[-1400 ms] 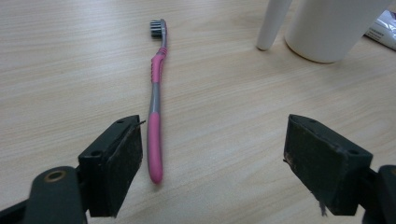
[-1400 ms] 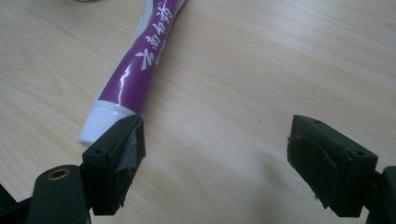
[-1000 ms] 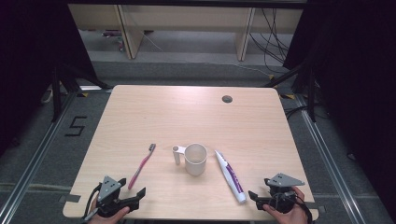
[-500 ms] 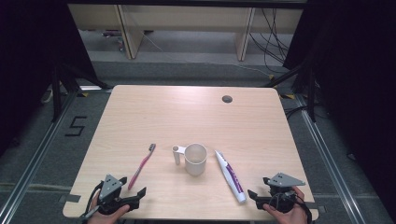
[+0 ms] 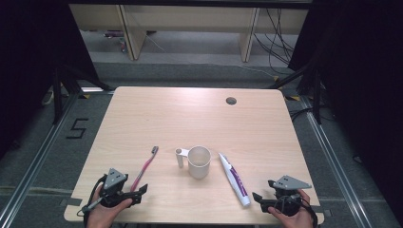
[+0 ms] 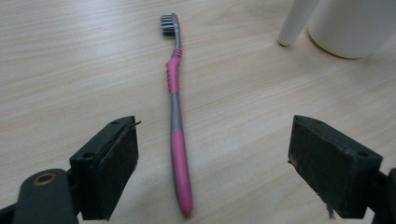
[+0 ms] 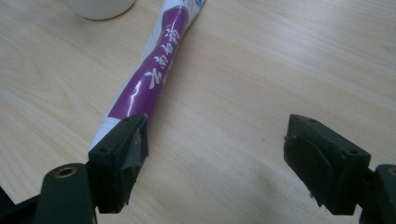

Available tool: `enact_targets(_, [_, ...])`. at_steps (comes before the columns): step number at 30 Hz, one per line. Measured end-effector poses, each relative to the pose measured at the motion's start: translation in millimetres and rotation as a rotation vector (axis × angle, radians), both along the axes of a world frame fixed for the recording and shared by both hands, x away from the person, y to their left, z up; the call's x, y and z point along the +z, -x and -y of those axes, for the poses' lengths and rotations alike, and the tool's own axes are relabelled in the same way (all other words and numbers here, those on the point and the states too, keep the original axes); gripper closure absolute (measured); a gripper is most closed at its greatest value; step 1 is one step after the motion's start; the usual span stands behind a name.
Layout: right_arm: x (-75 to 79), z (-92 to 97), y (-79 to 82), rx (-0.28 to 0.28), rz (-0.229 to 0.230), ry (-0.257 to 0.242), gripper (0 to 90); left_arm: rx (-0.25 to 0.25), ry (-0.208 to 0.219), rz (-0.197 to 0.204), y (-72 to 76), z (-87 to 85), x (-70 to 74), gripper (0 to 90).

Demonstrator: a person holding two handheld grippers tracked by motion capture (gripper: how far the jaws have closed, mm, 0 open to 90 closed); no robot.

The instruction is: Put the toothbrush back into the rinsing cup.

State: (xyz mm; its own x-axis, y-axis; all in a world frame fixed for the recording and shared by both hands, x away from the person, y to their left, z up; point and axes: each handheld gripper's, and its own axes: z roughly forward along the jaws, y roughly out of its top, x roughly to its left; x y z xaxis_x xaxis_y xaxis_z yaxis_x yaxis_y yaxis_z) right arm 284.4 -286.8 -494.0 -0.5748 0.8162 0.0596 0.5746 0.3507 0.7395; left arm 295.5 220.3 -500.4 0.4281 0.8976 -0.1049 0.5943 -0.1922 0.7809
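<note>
Toothbrush (image 6: 176, 114) btwn open left gripper (image 6: 212, 154) jaws.

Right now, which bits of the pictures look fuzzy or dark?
Left gripper view: the toothbrush goes blurry at its near pink end. Right gripper view: soft shine on the purple toothpaste tube. High view: the table is evenly lit, surroundings dark.

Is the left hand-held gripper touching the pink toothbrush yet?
Apart. In the left gripper view the toothbrush lies on the table between the open jaws of the left hand-held gripper, with bare wood showing on both sides of its handle.
</note>
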Motion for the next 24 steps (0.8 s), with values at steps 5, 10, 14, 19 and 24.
enact_targets(5, [-0.1,-1.0,1.2,-0.014,-0.017,-0.015,23.4,-0.049,-0.075,-0.017,-18.8,-2.5,6.1,20.8])
enact_targets(10, [0.1,0.1,0.2,0.004,-0.001,0.010,23.6,-0.047,-0.080,-0.021,-29.1,-1.2,6.9,24.7])
enact_targets(14, [0.2,-0.5,0.7,0.011,0.002,0.017,23.7,-0.083,-0.144,-0.030,-35.6,2.3,12.7,29.4])
enact_targets(19, [-0.5,-2.1,0.8,0.009,-0.013,0.002,24.1,-0.135,-0.212,-0.080,-48.4,10.1,10.4,35.1])
enact_targets(24, [-1.1,0.4,-0.3,0.010,-0.006,0.017,24.3,-0.185,-0.284,-0.131,-59.2,13.0,12.1,50.6])
